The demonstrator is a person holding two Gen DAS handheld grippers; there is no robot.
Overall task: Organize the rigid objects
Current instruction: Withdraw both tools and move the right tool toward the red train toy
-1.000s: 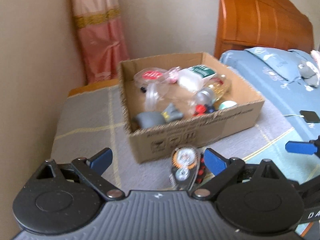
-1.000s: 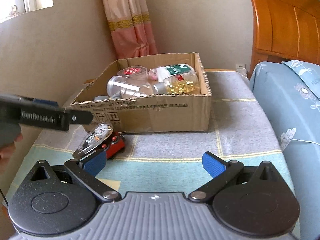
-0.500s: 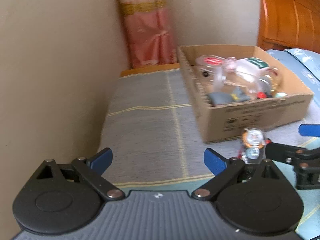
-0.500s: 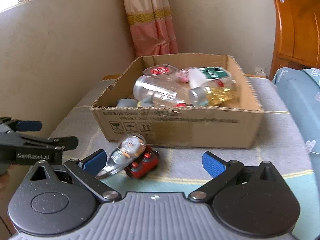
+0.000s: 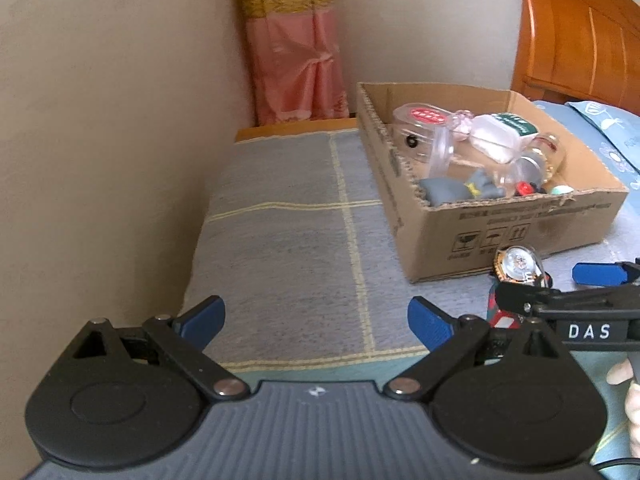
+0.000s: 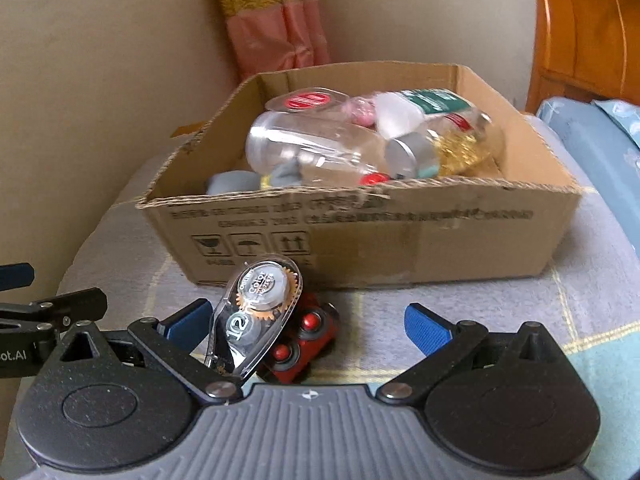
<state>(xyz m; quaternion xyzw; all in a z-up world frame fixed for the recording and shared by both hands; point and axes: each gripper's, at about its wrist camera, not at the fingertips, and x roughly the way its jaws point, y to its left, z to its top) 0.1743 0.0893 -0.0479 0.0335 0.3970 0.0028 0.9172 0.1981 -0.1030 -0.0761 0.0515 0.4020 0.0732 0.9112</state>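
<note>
At the bottom of the right wrist view I see my right gripper (image 6: 306, 322), its blue-padded fingers spread wide apart and holding nothing. Between them, toward the left finger, a clear correction tape dispenser (image 6: 256, 316) leans tilted against a small red toy car (image 6: 302, 344). Both rest on the grey checked cover (image 6: 460, 308) of the surface, just in front of the box. At the left edge of this frame, part of my other gripper shows as a black bar.

At the bottom of the left wrist view, my left gripper (image 5: 316, 318) is also wide open and empty, with only bare grey cover between its blue pads. At the lower right of that frame, the right gripper (image 5: 560, 292) reaches in from the edge, and a bit of a person's hand (image 5: 630, 392) shows behind it. The tape dispenser (image 5: 518, 266) and the toy car (image 5: 504, 316) sit just beyond it, partly hidden.

Farther back stands an open cardboard box (image 6: 400, 240), centre of the right view and upper right of the left view. Inside it lie a clear plastic jar (image 6: 316, 148) on its side, a jar of gold-coloured pieces (image 6: 460, 144), a white bottle with a green label (image 6: 420, 106), a clear container with a red label (image 6: 306, 100), and a grey toy (image 5: 456, 190).

Beyond the box are a beige wall, a pink curtain (image 5: 296, 52) at top centre, and a wooden headboard (image 5: 580, 36) at upper right.
</note>
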